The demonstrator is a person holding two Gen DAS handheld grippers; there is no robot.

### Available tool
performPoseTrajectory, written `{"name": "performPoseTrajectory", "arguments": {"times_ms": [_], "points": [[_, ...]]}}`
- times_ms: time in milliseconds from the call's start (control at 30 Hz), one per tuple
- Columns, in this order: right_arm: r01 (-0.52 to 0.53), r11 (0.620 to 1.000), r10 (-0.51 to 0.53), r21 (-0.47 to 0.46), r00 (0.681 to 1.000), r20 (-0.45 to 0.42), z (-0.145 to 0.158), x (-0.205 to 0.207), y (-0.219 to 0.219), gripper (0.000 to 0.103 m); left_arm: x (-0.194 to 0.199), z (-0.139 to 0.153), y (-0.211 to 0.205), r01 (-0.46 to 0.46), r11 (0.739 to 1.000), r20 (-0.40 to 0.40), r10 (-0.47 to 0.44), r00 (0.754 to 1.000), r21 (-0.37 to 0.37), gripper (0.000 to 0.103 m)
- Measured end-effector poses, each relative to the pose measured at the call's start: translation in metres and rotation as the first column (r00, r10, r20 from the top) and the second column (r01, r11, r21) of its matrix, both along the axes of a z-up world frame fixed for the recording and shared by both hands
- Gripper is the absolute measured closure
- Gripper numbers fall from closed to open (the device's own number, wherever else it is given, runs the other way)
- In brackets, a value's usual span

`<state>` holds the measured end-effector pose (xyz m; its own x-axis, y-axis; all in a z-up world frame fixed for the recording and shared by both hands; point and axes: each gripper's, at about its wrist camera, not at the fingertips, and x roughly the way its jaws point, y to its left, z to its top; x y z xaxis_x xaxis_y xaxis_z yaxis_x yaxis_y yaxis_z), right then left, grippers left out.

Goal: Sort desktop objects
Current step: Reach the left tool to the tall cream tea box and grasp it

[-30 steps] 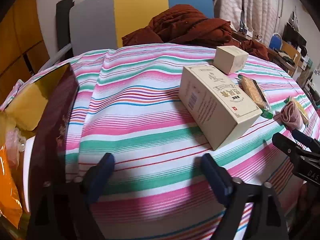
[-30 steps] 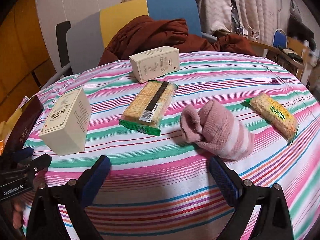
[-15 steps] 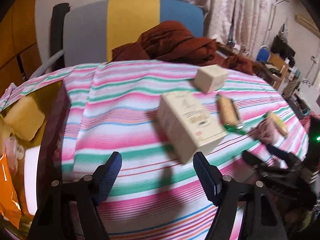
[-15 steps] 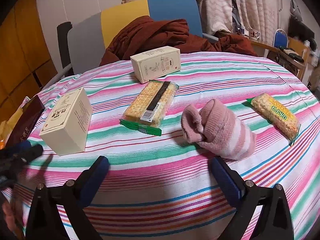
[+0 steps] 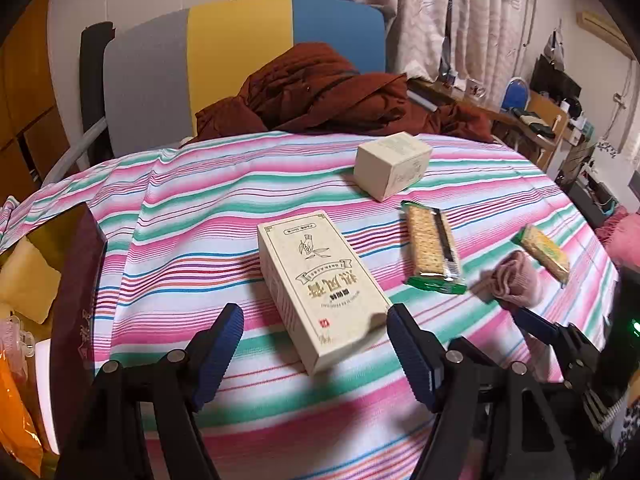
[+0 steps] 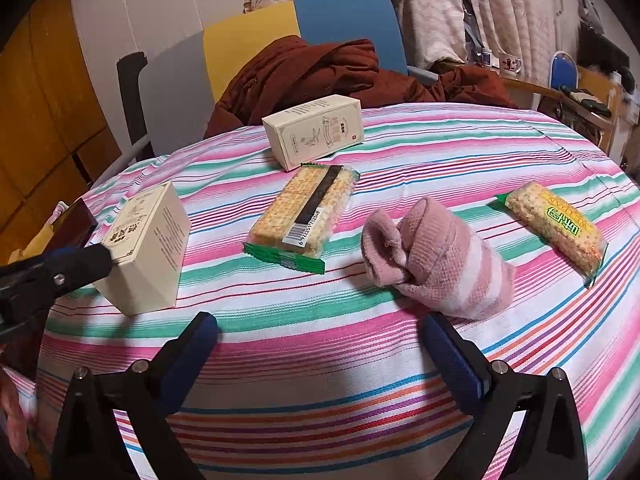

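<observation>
Cream box [image 5: 320, 288] lies flat on the striped tabletop [image 5: 192, 208], near end just ahead of the left tool [image 5: 316, 354], right pad beside its corner. Left tool's jaws spread, nothing gripped. Second cream box [image 6: 314, 130] sits farther back. Pink sock [image 6: 436, 258] just ahead of the right tool [image 6: 320, 360], released, empty. Cracker pack [image 6: 304, 216] between box and sock; smaller snack pack [image 6: 554, 224] far right.

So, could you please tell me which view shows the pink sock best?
The right wrist view: the sock lies close, sharp and whole, ahead of the right gripper. In the left wrist view it is small, blurred and near the edge.
</observation>
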<state>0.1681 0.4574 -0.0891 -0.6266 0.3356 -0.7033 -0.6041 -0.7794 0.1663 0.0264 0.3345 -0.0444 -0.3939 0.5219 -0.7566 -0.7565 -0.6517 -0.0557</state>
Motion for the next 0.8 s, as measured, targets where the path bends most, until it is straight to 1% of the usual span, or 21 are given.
{"name": "performPoseTrajectory", "arguments": {"times_ms": [67, 133, 200, 300, 333, 400, 467, 500, 533, 567, 633, 700, 800], "points": [[-0.001, 1.000, 0.001, -0.001, 1.000, -0.002, 0.000, 0.000, 0.000, 0.000, -0.002, 0.000, 0.004, -0.012, 1.000, 0.010, 0.012, 1.000, 0.007, 0.027], [-0.003, 1.000, 0.003, -0.003, 1.000, -0.005, 0.000, 0.000, 0.000, 0.000, -0.001, 0.001, 0.008, -0.017, 1.000, -0.002, 0.017, 1.000, 0.003, 0.027], [-0.005, 1.000, 0.005, -0.005, 1.000, -0.007, 0.000, 0.000, 0.001, 0.000, 0.004, 0.003, 0.013, -0.018, 0.999, -0.014, 0.017, 1.000, -0.032, 0.027], [-0.009, 1.000, 0.009, -0.009, 1.000, -0.013, 0.000, 0.000, 0.001, 0.000, 0.011, 0.005, 0.018, -0.033, 0.998, -0.083, 0.028, 0.996, -0.056, 0.027], [-0.010, 1.000, 0.010, -0.010, 1.000, -0.014, 0.000, 0.000, 0.002, 0.000, 0.008, 0.002, 0.019, -0.031, 0.998, -0.065, 0.027, 0.997, -0.056, 0.024], [-0.011, 1.000, 0.011, -0.012, 1.000, -0.018, 0.000, 0.000, 0.002, 0.000, 0.004, -0.001, 0.019, -0.039, 0.998, -0.037, 0.037, 0.999, -0.044, 0.024], [-0.011, 1.000, 0.011, -0.016, 1.000, -0.025, 0.000, 0.001, 0.002, 0.000, 0.002, 0.000, 0.021, -0.045, 0.998, -0.034, 0.043, 0.998, -0.045, 0.024], [-0.012, 1.000, 0.011, -0.017, 1.000, -0.027, 0.000, 0.002, 0.002, 0.000, 0.002, 0.000, 0.021, -0.047, 0.998, -0.027, 0.046, 0.999, -0.044, 0.025], [-0.012, 1.000, 0.011, -0.017, 1.000, -0.028, 0.000, 0.002, 0.002, 0.000, 0.001, 0.003, 0.021, -0.048, 0.998, -0.001, 0.048, 0.999, -0.033, 0.030], [-0.012, 1.000, 0.012, -0.017, 1.000, -0.029, 0.000, 0.002, 0.002, 0.000, 0.002, 0.006, 0.019, -0.048, 0.999, 0.007, 0.049, 0.999, -0.018, 0.031], [-0.013, 1.000, 0.012, -0.019, 0.999, -0.033, 0.000, 0.002, 0.003, 0.000, 0.006, 0.010, 0.020, -0.048, 0.999, -0.001, 0.048, 0.999, -0.005, 0.031], [-0.013, 1.000, 0.013, -0.021, 0.999, -0.037, 0.000, 0.003, 0.003, 0.000, 0.009, 0.008, 0.026, -0.045, 0.998, -0.012, 0.045, 0.999, -0.033, 0.031], [-0.015, 1.000, 0.014, -0.024, 0.999, -0.045, 0.001, 0.003, 0.003, 0.000, 0.004, -0.007, 0.032, -0.086, 0.985, -0.023, 0.084, 0.996, -0.148, 0.031]]}}
